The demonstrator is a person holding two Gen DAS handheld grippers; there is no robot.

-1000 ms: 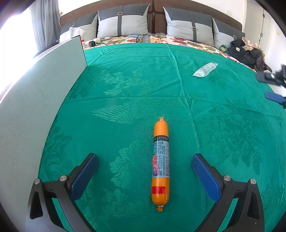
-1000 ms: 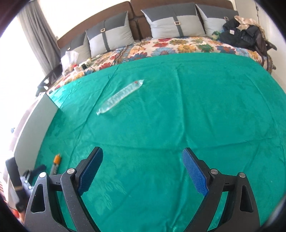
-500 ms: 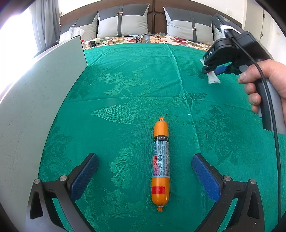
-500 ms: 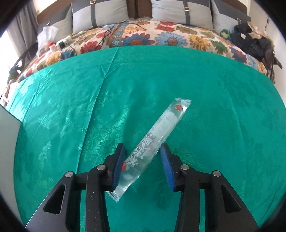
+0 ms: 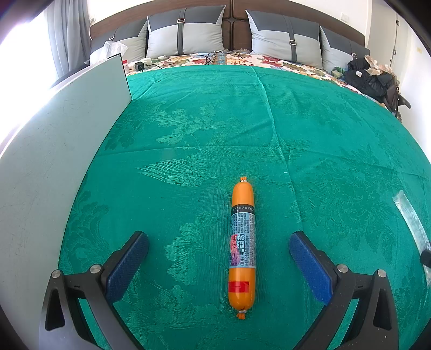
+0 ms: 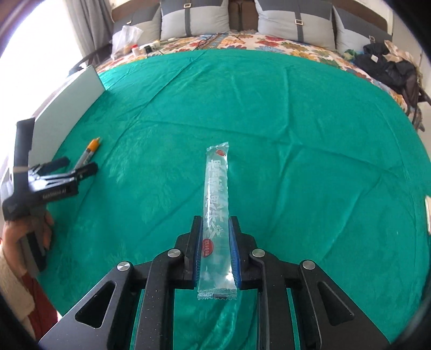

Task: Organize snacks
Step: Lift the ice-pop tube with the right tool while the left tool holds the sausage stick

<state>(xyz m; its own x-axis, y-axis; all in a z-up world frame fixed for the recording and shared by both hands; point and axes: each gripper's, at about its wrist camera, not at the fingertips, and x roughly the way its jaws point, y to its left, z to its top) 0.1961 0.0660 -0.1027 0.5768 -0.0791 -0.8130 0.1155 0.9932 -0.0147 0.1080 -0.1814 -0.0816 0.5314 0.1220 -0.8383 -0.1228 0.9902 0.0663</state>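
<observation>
At the left edge of the bed [image 5: 309,129], a pale board [image 5: 54,167] stands upright on the green cover. Just beside it the left gripper [image 5: 218,258] hangs with its jaws wide apart — the orange sausage stick [image 5: 242,242] lies flat on the cover between them, touched by neither pad. Further right, toward the middle of the bed, the right gripper [image 6: 215,239] is closed on the clear snack packet [image 6: 216,193] — its pads press the near part, and the far end points to the pillows [image 6: 293,21] at the head edge.
</observation>
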